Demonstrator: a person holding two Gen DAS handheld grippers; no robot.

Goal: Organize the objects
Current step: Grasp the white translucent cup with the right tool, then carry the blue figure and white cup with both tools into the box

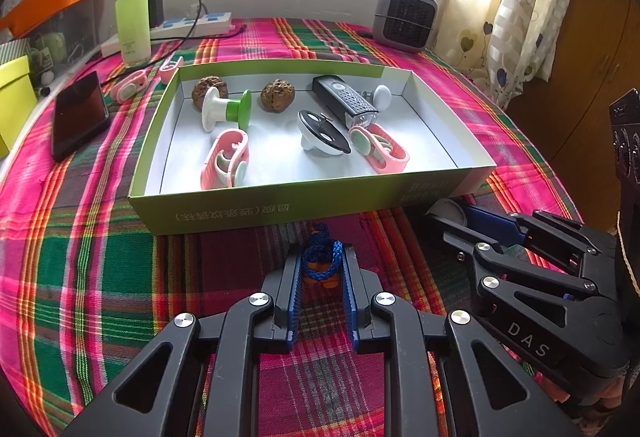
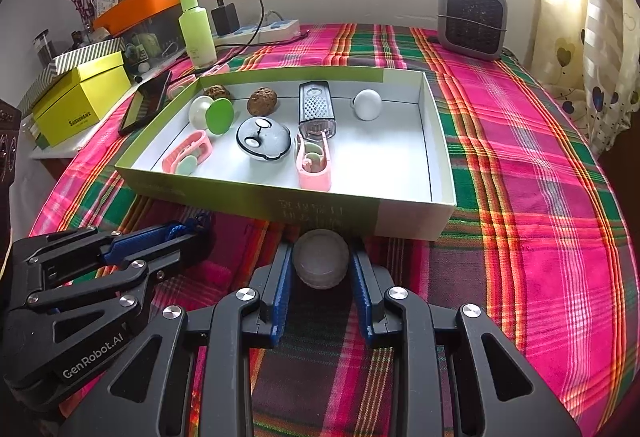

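Observation:
My left gripper (image 1: pixel 320 271) is shut on a small orange piece wrapped in blue cord (image 1: pixel 320 261), low over the plaid cloth just in front of the green box (image 1: pixel 280 215). To its right, my right gripper (image 2: pixel 322 261) is shut on a round translucent white cap (image 2: pixel 320 259), also right before the box's front wall (image 2: pixel 280 207). Each gripper shows in the other's view: the right gripper (image 1: pixel 452 215) and the left gripper (image 2: pixel 196 229). Inside the box lie two walnuts (image 1: pixel 278 95), a black lamp (image 1: pixel 344 99), pink clips (image 1: pixel 226 159) and a green-and-white knob (image 1: pixel 226 109).
A black phone (image 1: pixel 80 115), a green bottle (image 1: pixel 132 17), a power strip (image 1: pixel 192 25) and two pink clips (image 1: pixel 130 85) lie left of and behind the box. A grey heater (image 1: pixel 404 17) stands at the back right. A yellow box (image 2: pixel 84 97) sits beyond the table's left edge.

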